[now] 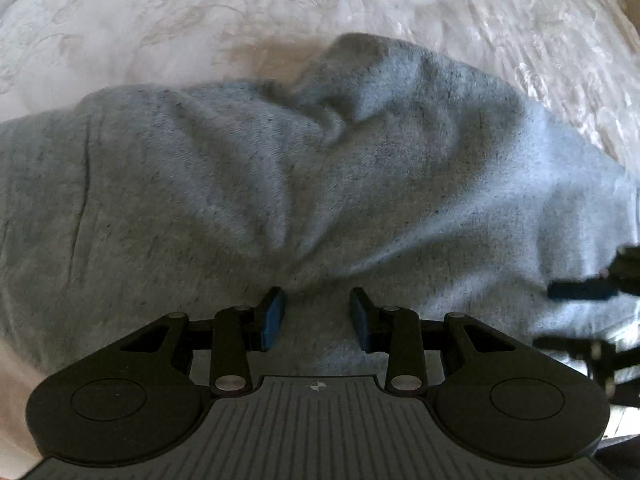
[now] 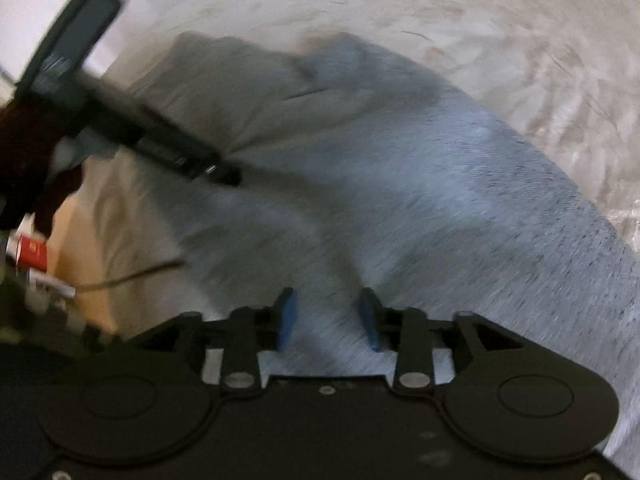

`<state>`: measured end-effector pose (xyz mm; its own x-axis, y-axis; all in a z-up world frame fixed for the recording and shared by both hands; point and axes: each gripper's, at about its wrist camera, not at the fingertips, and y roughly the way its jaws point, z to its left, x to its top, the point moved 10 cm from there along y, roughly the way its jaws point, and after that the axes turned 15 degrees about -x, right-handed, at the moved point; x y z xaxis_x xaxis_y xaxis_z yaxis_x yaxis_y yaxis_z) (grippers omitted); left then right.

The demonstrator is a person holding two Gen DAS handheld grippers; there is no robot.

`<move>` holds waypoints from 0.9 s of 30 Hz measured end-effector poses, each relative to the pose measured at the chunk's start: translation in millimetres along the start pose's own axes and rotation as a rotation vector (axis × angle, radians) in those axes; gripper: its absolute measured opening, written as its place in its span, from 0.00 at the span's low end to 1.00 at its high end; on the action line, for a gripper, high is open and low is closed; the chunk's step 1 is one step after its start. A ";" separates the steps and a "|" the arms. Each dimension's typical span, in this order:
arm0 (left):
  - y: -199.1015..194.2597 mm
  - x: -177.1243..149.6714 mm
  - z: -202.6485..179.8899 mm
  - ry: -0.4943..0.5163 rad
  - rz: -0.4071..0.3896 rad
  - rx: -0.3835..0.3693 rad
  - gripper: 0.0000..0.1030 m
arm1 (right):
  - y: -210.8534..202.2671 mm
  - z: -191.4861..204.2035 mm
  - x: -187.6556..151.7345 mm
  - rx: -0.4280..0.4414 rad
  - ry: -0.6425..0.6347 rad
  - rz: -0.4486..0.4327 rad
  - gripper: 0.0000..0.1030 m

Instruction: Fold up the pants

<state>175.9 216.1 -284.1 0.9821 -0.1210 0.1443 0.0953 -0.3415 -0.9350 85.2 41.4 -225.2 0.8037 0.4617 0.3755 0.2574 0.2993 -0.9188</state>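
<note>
The grey pants (image 1: 304, 176) are lying bunched across a white patterned bedspread (image 1: 460, 12), filling most of both views and rising to a rumpled fold near the far edge. The left claw (image 1: 318, 318) is hovering just over the near part of the fabric, its blue pads parted with nothing between them. The right claw (image 2: 329, 318) is likewise standing apart and gripping nothing above the cloth, though its view is smeared by blur, so contact with the fabric is hard to judge. A red box (image 2: 32, 254) is sitting at the left edge.
</note>
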 end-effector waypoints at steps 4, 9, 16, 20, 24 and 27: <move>-7.5 2.7 1.5 -0.024 -0.048 -0.001 0.35 | -12.2 21.2 -8.7 -0.024 -0.108 -0.047 0.42; -15.3 -3.8 -2.8 -0.006 -0.088 -0.021 0.35 | -5.5 42.6 -15.4 -0.074 -0.232 -0.073 0.42; -27.4 -19.0 -6.4 -0.003 -0.112 -0.042 0.35 | 5.8 55.7 -15.6 -0.169 -0.294 -0.106 0.31; -33.0 -24.4 -5.8 -0.007 -0.120 -0.045 0.35 | 1.3 52.9 -13.0 -0.178 -0.294 -0.111 0.09; -35.5 -25.5 -6.8 -0.007 -0.121 -0.045 0.35 | 8.0 50.8 -16.8 -0.186 -0.279 -0.085 0.05; -40.1 -20.4 -11.3 -0.006 -0.135 -0.055 0.35 | 1.4 41.0 -10.3 -0.154 -0.155 -0.083 0.04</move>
<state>150.2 221.7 -245.9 0.9620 -0.0652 0.2651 0.2172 -0.4053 -0.8880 55.3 71.4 -225.3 0.6874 0.5671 0.4537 0.4075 0.2160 -0.8873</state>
